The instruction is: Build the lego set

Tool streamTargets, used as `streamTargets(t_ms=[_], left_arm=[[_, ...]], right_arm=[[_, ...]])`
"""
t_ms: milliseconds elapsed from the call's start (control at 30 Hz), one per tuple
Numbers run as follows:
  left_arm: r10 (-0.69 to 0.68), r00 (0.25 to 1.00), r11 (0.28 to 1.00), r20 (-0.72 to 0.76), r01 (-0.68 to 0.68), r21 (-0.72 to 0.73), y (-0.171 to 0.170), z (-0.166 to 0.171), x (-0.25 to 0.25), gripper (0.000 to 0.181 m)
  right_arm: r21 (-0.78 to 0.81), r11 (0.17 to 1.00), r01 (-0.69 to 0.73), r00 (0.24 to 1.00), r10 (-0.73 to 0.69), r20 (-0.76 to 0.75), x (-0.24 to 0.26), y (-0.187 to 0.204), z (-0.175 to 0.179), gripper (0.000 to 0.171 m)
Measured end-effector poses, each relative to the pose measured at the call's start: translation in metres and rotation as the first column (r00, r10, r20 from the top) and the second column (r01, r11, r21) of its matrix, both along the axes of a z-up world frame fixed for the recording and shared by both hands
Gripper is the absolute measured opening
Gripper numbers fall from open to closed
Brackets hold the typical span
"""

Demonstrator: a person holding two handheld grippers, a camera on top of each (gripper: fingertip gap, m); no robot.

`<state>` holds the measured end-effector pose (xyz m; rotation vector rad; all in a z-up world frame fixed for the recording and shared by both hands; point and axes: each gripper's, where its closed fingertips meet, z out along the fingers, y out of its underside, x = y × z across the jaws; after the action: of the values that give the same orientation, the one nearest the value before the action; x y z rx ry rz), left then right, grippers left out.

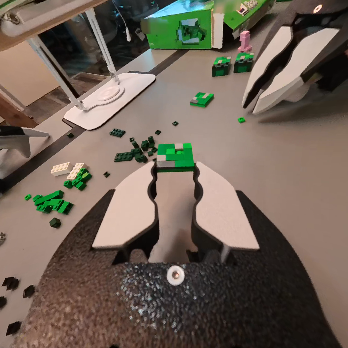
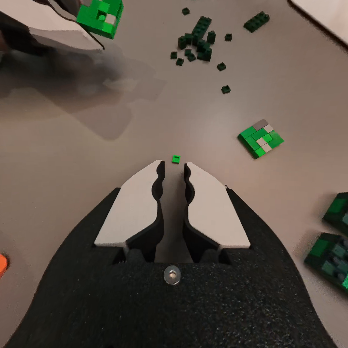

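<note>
Left wrist view shows the left tool (image 1: 175,166) closed on the near edge of a square green panel (image 1: 176,157), its fingers pressed to the panel's two sides and holding it just above the counter (image 1: 244,178). The panel lies roughly flat, tiled face up, with one bare stud showing near its middle where a tile is missing. Being square, it has no real long axis; its free edge points away from the tool toward the scattered dark green pieces (image 1: 139,148).

In the right wrist view the right tool (image 2: 174,164) is partly open and holds nothing, its tips low over the counter on either side of a small bright green tile (image 2: 176,158) lying just beyond them, underside up. A finished panel (image 2: 260,138) rests flat, off to the right.

The step in hand looks like fetching that tile to fill the open stud. The next move probably calls for nudging forward a little so the tips straddle the tile, then closing gently on its edges; it is thin and may slip or flip. It would also need turning over before being pressed on
</note>
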<state>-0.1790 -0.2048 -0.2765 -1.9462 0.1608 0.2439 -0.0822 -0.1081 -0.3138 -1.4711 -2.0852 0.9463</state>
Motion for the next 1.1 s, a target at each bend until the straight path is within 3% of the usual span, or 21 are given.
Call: streamTargets(t_ms=[100,233,400,700,933,1100], left_arm=[[-0.021,1.000,1.000,-0.008,0.021,0.007,0.001,0.002,0.004,0.036],[-0.034,0.999,0.999,-0.021,0.034,0.002,0.002,0.001,0.008,0.036],[-0.044,0.999,0.999,-0.033,0.044,0.000,0.003,0.001,0.010,0.036],[-0.110,0.989,0.994,-0.099,0.107,-0.038,0.007,-0.004,0.027,0.036],[-0.094,0.989,0.995,-0.115,0.088,-0.051,0.005,-0.006,0.022,0.036],[-0.104,0.988,0.993,-0.115,0.097,-0.059,0.006,-0.008,0.024,0.036]], right_arm=[[0.082,0.996,0.039,0.999,-0.040,0.010,-0.002,0.004,-0.009,0.020],[0.053,0.997,0.052,0.998,-0.054,0.031,-0.006,0.001,-0.009,0.018],[0.118,0.992,0.042,0.997,-0.049,0.059,-0.008,0.002,-0.010,0.007],[0.219,0.965,-0.144,0.989,0.150,-0.009,-0.020,-0.036,0.003,0.001],[0.111,0.993,0.027,1.000,-0.027,0.001,-0.021,-0.025,-0.001,0.014],[0.130,0.991,0.009,1.000,-0.012,0.026,-0.017,-0.024,-0.009,0.013]])
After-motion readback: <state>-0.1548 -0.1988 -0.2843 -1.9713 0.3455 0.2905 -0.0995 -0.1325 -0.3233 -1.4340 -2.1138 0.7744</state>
